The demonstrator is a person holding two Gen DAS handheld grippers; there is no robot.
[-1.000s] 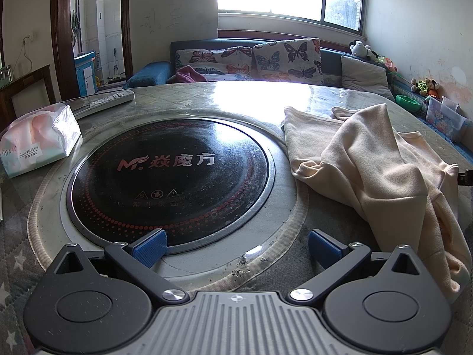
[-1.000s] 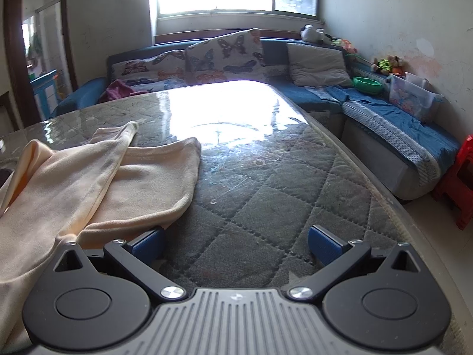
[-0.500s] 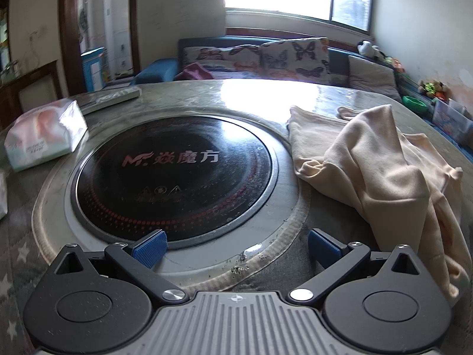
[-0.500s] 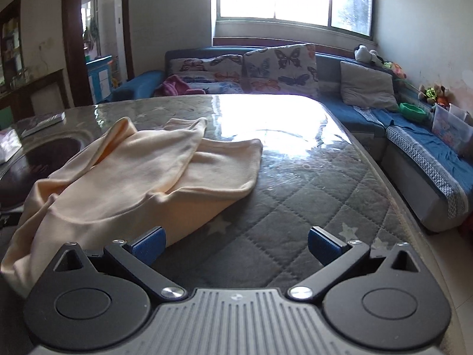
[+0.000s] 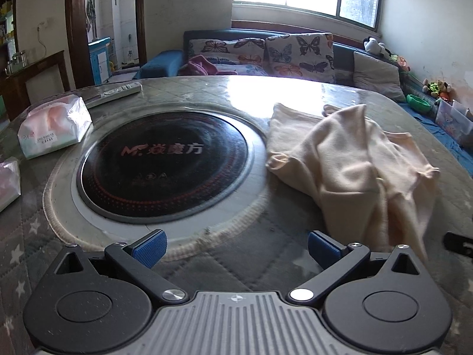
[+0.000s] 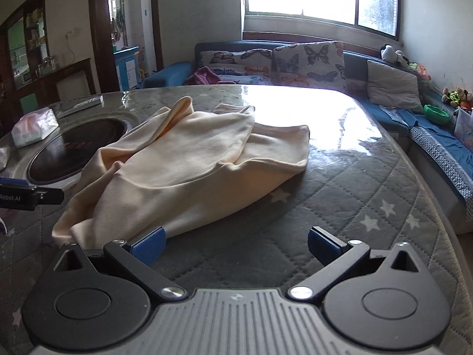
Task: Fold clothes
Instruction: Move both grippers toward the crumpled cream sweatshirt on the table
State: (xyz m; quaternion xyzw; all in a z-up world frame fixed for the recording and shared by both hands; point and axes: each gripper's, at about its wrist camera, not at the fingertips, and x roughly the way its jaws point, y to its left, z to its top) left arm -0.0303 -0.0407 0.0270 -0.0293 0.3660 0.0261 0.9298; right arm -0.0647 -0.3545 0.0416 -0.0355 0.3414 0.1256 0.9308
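Cream garment (image 6: 189, 162) lies crumpled, near edge hidden behind right claw (image 6: 235, 244).

The left gripper (image 5: 235, 247) and the right gripper (image 6: 235, 244) are built alike: matte black linkage arms with triangular cut-outs, two round black hubs, and a ribbed grey housing between the hubs bearing a small crosshair mark. Silver screws sit at the arm pivots. Each finger ends in a blue textured pad (image 5: 150, 248). White "Robot.AI" lettering marks the left gripper's black side.
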